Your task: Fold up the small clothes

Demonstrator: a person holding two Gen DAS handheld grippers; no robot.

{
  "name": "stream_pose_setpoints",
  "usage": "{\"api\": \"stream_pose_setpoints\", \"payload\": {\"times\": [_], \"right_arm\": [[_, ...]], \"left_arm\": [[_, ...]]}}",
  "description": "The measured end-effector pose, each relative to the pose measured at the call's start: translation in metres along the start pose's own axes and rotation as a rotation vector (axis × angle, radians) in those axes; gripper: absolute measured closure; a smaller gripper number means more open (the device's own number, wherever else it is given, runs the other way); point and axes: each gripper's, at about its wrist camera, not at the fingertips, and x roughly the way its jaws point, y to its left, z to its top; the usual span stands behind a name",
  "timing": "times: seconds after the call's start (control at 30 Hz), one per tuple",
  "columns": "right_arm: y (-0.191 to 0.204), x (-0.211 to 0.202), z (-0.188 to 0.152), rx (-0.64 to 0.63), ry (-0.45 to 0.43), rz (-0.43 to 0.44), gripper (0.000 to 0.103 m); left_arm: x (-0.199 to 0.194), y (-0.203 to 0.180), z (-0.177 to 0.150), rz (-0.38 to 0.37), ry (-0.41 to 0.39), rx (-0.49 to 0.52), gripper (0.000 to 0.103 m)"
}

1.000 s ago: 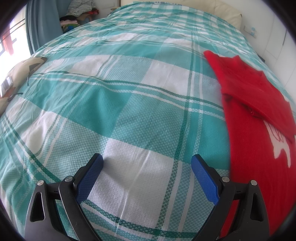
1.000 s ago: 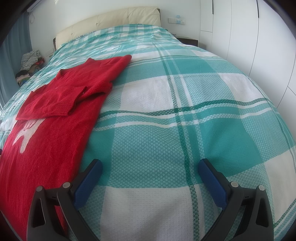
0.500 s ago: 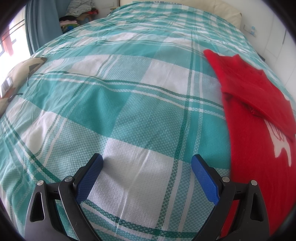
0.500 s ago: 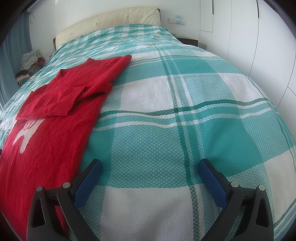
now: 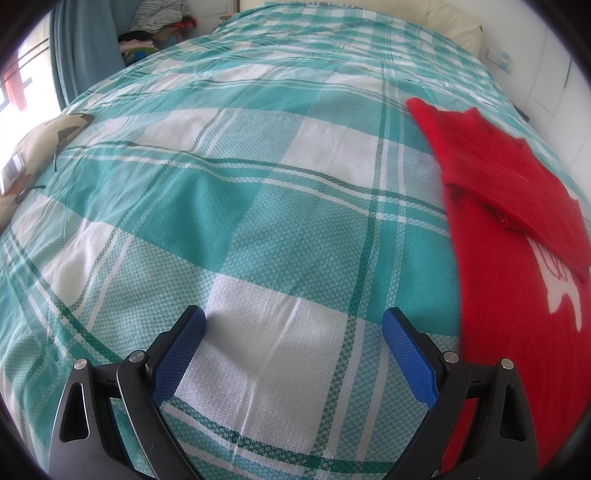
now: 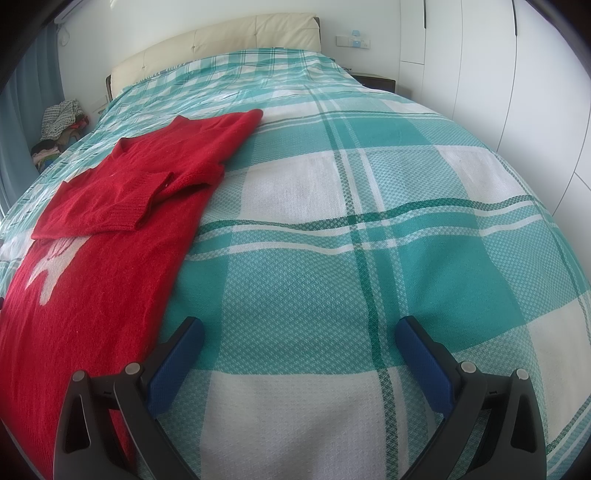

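Note:
A red knitted sweater point(image 5: 502, 236) with a white figure on its front lies flat on the bed, a sleeve folded across its chest. In the left wrist view it lies to the right of my left gripper point(image 5: 293, 325), which is open and empty over bare bedspread. In the right wrist view the sweater point(image 6: 110, 229) lies to the left of my right gripper point(image 6: 299, 332), also open and empty over the bedspread. Both grippers are apart from the sweater.
The bed carries a teal and white checked bedspread point(image 6: 369, 221) with a cream headboard point(image 6: 221, 44) at the far end. A pile of clothes point(image 5: 155, 22) sits beyond the bed by a blue curtain. White wardrobe doors point(image 6: 498, 74) stand at the right.

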Motion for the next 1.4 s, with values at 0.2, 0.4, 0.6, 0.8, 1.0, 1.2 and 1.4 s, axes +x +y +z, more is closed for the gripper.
{"api": "stream_pose_setpoints", "payload": {"times": [0.2,0.4,0.6,0.8,1.0,1.2,1.4], "right_arm": [[0.0002,0.0,0.0,0.0,0.0,0.0,0.001],[0.0003,0.0,0.0,-0.001,0.0,0.0,0.001],[0.0002,-0.0002,-0.0001,-0.001,0.0,0.0,0.001],[0.0003,-0.0002,0.0,-0.002,-0.001,-0.002,0.001],[0.0003,0.0,0.0,-0.002,0.0,-0.001,0.001],[0.0002,0.0002,0.0001,-0.002,-0.001,-0.001,0.001],[0.0006,0.0001,0.0,-0.002,-0.001,-0.001,0.001]], "left_arm": [[0.0013,-0.0002,-0.0011,0.0,0.003,0.002,0.006],[0.0015,0.0,-0.0014,0.001,0.003,0.002,0.005],[0.0017,0.0,-0.0016,0.001,0.003,0.001,0.005],[0.0023,0.0001,-0.002,0.002,0.004,0.002,0.005],[0.0032,0.0008,-0.0038,0.002,0.002,-0.001,0.005],[0.0019,0.0013,-0.0035,0.007,0.002,0.002,0.005],[0.0011,0.0009,-0.0041,0.013,0.002,0.007,0.005]]}}
